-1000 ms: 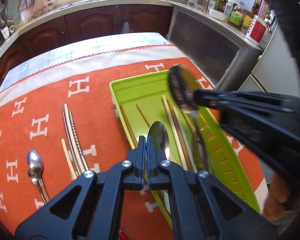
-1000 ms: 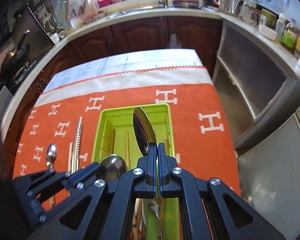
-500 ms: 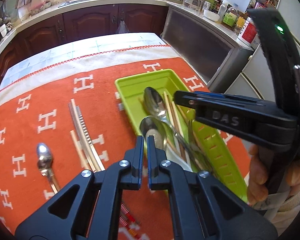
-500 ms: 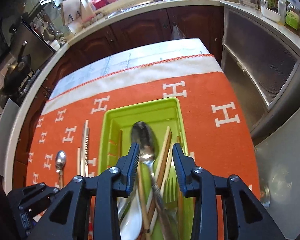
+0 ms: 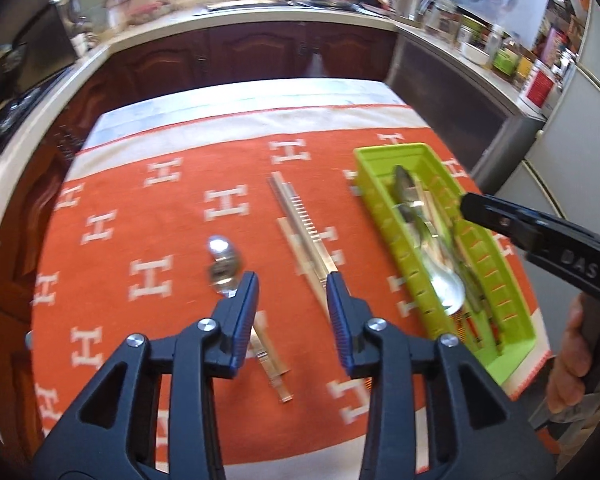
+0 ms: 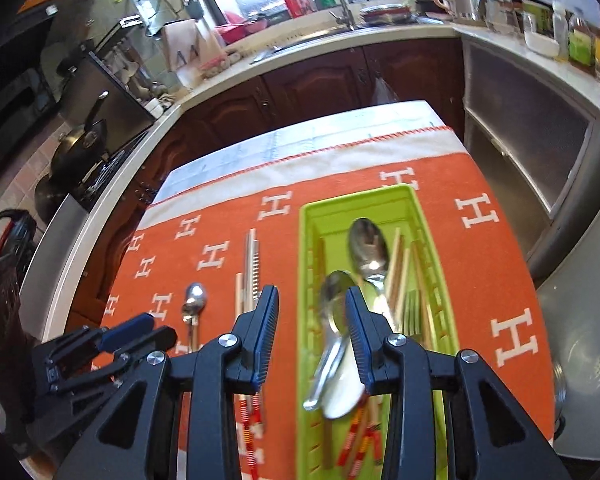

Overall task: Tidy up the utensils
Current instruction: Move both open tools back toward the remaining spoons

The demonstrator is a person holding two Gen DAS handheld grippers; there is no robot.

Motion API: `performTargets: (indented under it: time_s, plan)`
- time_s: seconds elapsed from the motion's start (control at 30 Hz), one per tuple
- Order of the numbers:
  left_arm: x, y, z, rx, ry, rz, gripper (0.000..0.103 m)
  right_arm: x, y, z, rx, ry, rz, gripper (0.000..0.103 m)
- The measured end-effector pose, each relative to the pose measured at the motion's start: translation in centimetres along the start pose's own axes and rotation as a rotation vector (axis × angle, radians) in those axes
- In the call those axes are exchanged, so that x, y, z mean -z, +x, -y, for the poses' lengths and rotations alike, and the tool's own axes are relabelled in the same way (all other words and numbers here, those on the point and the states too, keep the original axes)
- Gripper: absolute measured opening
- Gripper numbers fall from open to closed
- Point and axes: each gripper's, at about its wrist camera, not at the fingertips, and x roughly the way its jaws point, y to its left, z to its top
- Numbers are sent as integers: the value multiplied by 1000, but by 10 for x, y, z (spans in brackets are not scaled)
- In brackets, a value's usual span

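I am looking at the green tray [image 6: 436, 240] lying on the orange cloth [image 5: 148, 216], toward its right side. Two metal spoons [image 6: 368, 246] are lying in the tray with wooden chopsticks [image 6: 396, 264] and a fork [image 6: 410, 312] beside them. Another spoon [image 5: 222, 262] is sitting on the cloth well left of the tray, and a bundle of metal chopsticks [image 5: 300, 224] is lying between that spoon and the tray. I am holding the left gripper [image 5: 292, 292] above the cloth with its jaws spread wide and nothing between them; its left finger is hanging just over the loose spoon's handle. I am holding the right gripper [image 6: 312, 312] over the tray's left wall, jaws also wide apart and gripping nothing. The kitchen counter [image 6: 340, 36] is running behind the table.
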Motion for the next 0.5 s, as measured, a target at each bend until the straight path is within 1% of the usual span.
performTargets:
  time_s: [0.1, 0.3, 0.5]
  plan:
    - [14, -9, -23, -21, -38, -2, 33, 8, -6, -22, -21, -38, 3, 35]
    - [39, -4, -66, -51, -111, -26, 33, 23, -7, -72, -64, -126, -16, 35]
    - [58, 5, -87, -53, -152, -49, 33, 40, 14, -105, -95, -174, -80, 34]
